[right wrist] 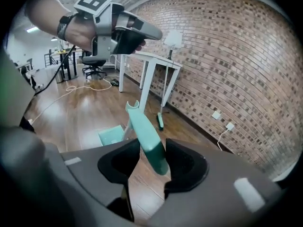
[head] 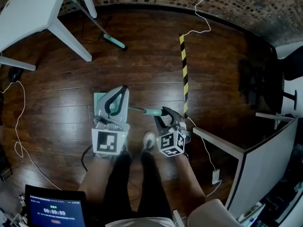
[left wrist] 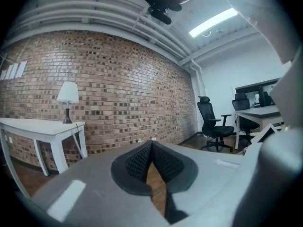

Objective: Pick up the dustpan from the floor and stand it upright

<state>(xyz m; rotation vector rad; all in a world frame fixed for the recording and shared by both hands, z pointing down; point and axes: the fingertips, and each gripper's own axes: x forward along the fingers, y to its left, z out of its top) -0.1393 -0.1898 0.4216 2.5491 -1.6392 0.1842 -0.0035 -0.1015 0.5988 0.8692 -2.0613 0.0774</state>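
Observation:
The teal dustpan (head: 99,100) rests on the wooden floor, mostly hidden under my left gripper (head: 121,91). Its pole slants up to a teal handle grip (head: 151,111). The grip's end lies between the fingers of my right gripper (head: 164,112). In the right gripper view the handle (right wrist: 147,136) sits between the wide jaws of that gripper (right wrist: 152,146), with a gap beside the left pad, and the pan (right wrist: 111,135) is below on the floor. My left gripper (left wrist: 151,146) points at the brick wall, shut and empty. It also shows in the right gripper view (right wrist: 124,32), raised above the pan.
A broom (head: 102,30) leans by the white table (head: 28,8) at the far left. Yellow-black tape (head: 184,74) runs along the floor. A desk edge (head: 222,144) and office chair (head: 260,84) stand to the right. A white cable (head: 19,126) loops at the left and a tablet (head: 54,207) sits nearby.

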